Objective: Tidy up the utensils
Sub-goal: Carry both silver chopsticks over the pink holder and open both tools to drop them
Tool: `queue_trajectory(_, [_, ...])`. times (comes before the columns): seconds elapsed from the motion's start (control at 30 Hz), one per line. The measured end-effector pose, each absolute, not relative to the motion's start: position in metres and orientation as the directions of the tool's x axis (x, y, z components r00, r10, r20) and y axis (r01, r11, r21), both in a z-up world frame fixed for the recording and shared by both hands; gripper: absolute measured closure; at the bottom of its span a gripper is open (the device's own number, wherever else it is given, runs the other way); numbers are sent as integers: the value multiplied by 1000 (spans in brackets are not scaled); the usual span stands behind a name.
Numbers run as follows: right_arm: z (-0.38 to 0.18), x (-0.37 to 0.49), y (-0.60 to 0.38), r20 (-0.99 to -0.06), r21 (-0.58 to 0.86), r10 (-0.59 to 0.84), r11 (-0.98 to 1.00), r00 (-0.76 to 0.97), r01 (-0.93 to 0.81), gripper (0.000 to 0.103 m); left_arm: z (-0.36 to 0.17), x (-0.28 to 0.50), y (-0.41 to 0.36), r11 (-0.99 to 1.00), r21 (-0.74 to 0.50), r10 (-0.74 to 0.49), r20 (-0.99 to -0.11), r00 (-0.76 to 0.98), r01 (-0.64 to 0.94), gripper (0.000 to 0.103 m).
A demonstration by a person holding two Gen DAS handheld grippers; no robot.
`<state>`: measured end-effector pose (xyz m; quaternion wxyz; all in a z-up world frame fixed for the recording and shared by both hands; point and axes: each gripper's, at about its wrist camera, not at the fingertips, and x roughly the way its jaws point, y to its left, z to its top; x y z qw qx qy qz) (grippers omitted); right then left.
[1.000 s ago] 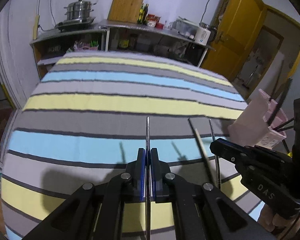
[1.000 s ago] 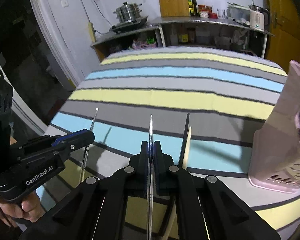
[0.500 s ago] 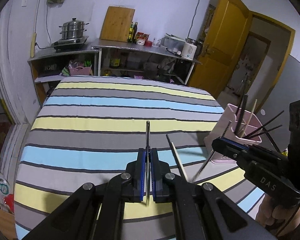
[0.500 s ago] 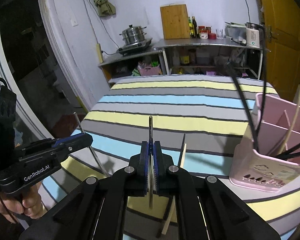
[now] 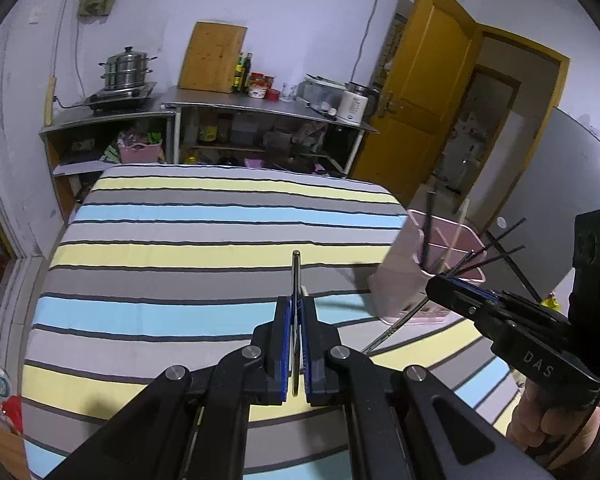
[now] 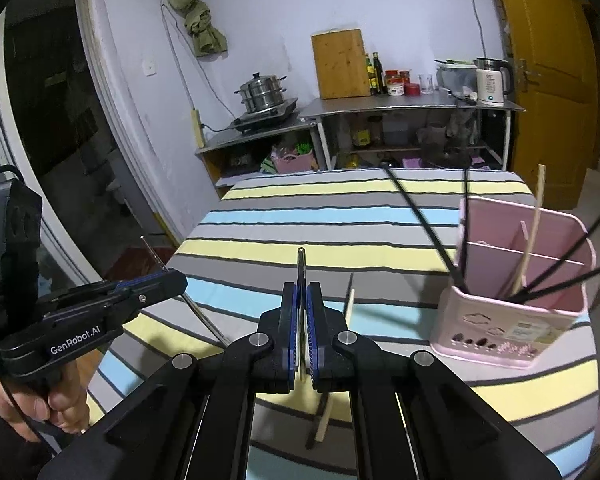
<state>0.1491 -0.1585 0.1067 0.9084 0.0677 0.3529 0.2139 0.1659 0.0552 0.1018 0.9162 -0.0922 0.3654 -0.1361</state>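
Each gripper is clenched on a metal chopstick: the left gripper (image 5: 295, 344) on one chopstick (image 5: 295, 276), the right gripper (image 6: 300, 332) on another (image 6: 300, 268). The carrying step looks under way; next, each stick needs tipping upright over the pink holder (image 6: 516, 320), ahead-right of the right gripper.

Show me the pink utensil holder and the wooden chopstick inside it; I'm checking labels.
pink utensil holder (image 6: 500, 332): right wrist view, front wall.
wooden chopstick (image 6: 534, 224): right wrist view, mid-shaft above the rim.
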Motion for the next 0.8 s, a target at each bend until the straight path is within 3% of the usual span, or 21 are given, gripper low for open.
queue_trajectory(0.43, [117,134,-217,-604,263,343,938,720,-226,98,108,171,-9,898,-301,-440,-634,636,321,99])
queue_trajectory(0.8, [160,143,-266,-527,242,257,959,810,-147,98,157,203,-63,859,-296,-511,-564,649,419,99])
